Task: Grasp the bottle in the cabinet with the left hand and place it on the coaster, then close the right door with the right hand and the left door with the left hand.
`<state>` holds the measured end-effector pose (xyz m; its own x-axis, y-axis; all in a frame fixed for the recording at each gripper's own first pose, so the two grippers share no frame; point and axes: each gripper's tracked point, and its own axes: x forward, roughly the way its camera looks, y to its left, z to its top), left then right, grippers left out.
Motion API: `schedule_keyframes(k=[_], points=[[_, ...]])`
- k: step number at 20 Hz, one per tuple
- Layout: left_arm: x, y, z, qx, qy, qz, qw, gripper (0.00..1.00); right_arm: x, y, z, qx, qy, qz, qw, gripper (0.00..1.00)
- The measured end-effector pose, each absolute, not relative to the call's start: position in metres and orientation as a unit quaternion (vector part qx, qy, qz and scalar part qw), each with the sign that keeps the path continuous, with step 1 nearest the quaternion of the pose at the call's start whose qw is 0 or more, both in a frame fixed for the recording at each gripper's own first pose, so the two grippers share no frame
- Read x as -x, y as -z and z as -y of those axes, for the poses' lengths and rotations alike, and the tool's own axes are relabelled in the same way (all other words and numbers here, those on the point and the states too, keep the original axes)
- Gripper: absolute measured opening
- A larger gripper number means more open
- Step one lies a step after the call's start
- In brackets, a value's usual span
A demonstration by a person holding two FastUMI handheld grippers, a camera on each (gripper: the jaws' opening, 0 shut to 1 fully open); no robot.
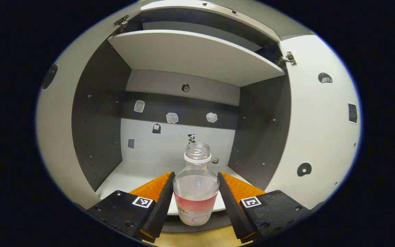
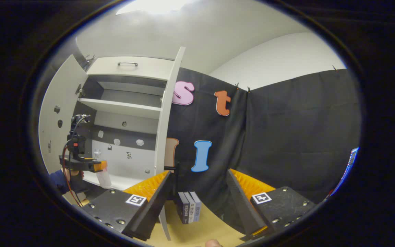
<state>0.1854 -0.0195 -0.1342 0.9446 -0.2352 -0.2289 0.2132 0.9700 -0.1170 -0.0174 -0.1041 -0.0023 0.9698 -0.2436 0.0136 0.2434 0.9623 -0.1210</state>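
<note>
Status: the grasp looks made, the rest is open. Left gripper (image 1: 196, 192) has its fingers pressed on both sides of the bottle (image 1: 196, 187), pinching the body at label height; the uncapped neck stands upright above the fingers. The bottle's base sits past the front edge of the cabinet's (image 1: 98, 113) lower shelf (image 1: 139, 175), so it reads as lifted and partly drawn out, though contact with the shelf can't be ruled out. No coaster seen, so placement is not done.

Right gripper (image 2: 197, 199) is spread and holds nothing, well apart from the cabinet, over the counter (image 2: 204, 230) near some books (image 2: 189, 207).

Farther off, the left door (image 2: 58, 120) and right door (image 2: 168, 113) both stand wide open: neither closing step has started. Judged about a third done.
</note>
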Motion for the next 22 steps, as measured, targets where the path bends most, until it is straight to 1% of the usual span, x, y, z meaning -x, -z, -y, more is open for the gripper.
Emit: schedule_keyframes(k=[4,8,9,10,14,17,20,21,22], points=[[-0.136,0.138,0.025,0.045,0.154,-0.13,0.978,0.78,0.023,-0.002,0.095,0.056,0.098,0.008,0.994,0.96],[-0.088,0.156,0.031,0.035,0.195,-0.141,0.97,0.78,0.022,-0.003,0.083,0.046,0.074,0.012,0.996,0.96],[-0.077,0.163,0.033,0.036,0.204,-0.146,0.967,0.78,0.024,-0.006,0.081,0.043,0.069,0.014,0.997,0.99],[-0.066,0.169,0.034,0.038,0.211,-0.149,0.965,0.78,0.025,-0.006,0.08,0.041,0.065,0.017,0.997,0.96],[-0.025,0.205,0.037,0.042,0.235,-0.159,0.958,0.78,0.028,-0.006,0.078,0.041,0.057,0.018,0.997,0.96],[-0.001,0.239,0.03,-0.009,0.227,-0.165,0.96,0.79,0.031,-0.004,0.078,0.044,0.057,0.014,0.997,0.96],[0.029,0.274,0.038,-0.041,0.246,-0.185,0.951,0.79,0.035,-0.008,0.079,0.04,0.057,0.017,0.997,0.96],[0.04,0.284,0.04,-0.041,0.251,-0.192,0.948,0.8,0.037,-0.008,0.08,0.038,0.058,0.017,0.997,0.99],[0.048,0.292,0.043,-0.036,0.256,-0.195,0.946,0.8,0.037,-0.009,0.082,0.038,0.06,0.017,0.997,0.96]])
